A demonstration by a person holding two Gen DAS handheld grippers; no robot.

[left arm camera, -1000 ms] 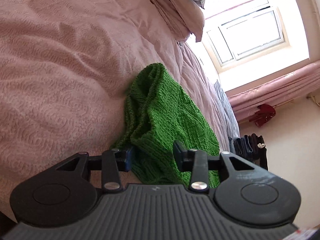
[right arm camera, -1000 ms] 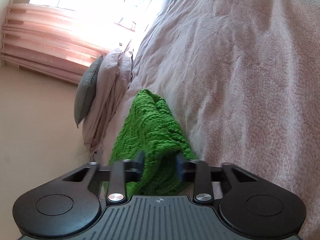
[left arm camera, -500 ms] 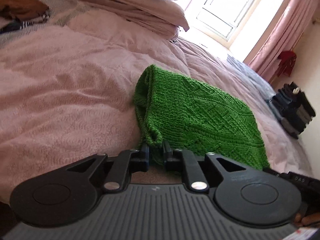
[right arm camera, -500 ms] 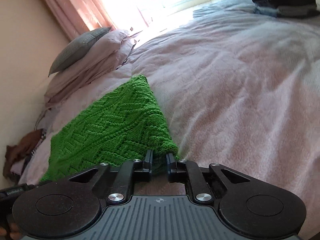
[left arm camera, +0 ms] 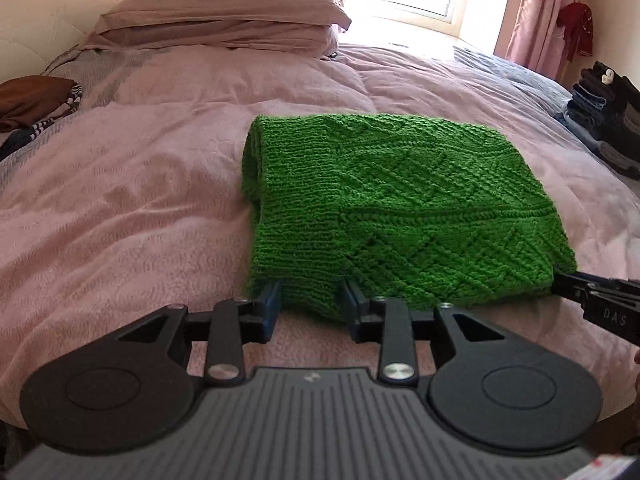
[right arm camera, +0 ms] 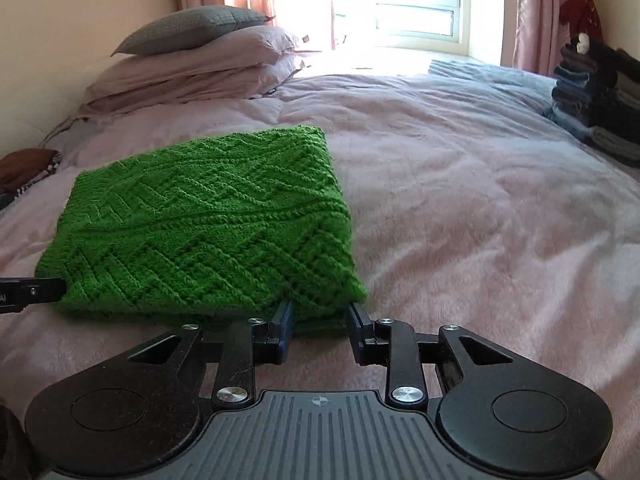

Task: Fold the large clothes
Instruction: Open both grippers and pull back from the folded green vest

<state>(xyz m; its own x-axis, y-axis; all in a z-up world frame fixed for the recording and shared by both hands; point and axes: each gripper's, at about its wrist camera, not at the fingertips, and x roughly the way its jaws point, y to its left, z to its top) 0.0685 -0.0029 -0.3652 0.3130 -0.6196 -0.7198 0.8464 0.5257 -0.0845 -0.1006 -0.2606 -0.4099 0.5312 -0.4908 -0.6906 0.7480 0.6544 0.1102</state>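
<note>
A folded green knit sweater (left arm camera: pixel 400 200) lies flat on the pink duvet (left arm camera: pixel 120 200). My left gripper (left arm camera: pixel 312 308) stands open at the sweater's near left corner, with the knit edge lying loosely between its fingers. In the right wrist view the same sweater (right arm camera: pixel 208 220) fills the left half. My right gripper (right arm camera: pixel 320 320) is open at its near right corner, its jaws on either side of the edge. Each view shows a finger of the other gripper at the sweater's far side, right (left arm camera: pixel 576 290) and left (right arm camera: pixel 32 294).
Stacked pillows (left arm camera: pixel 224 20) lie at the head of the bed under a bright window (right arm camera: pixel 416 8). A pile of dark folded clothes (right arm camera: pixel 592 92) sits on the bed's right side. A brown garment (left arm camera: pixel 32 96) lies at the far left edge.
Both grippers swung the sweater down flat onto the duvet. Half a second ago both were shut on its edge; now both have opened and let go.
</note>
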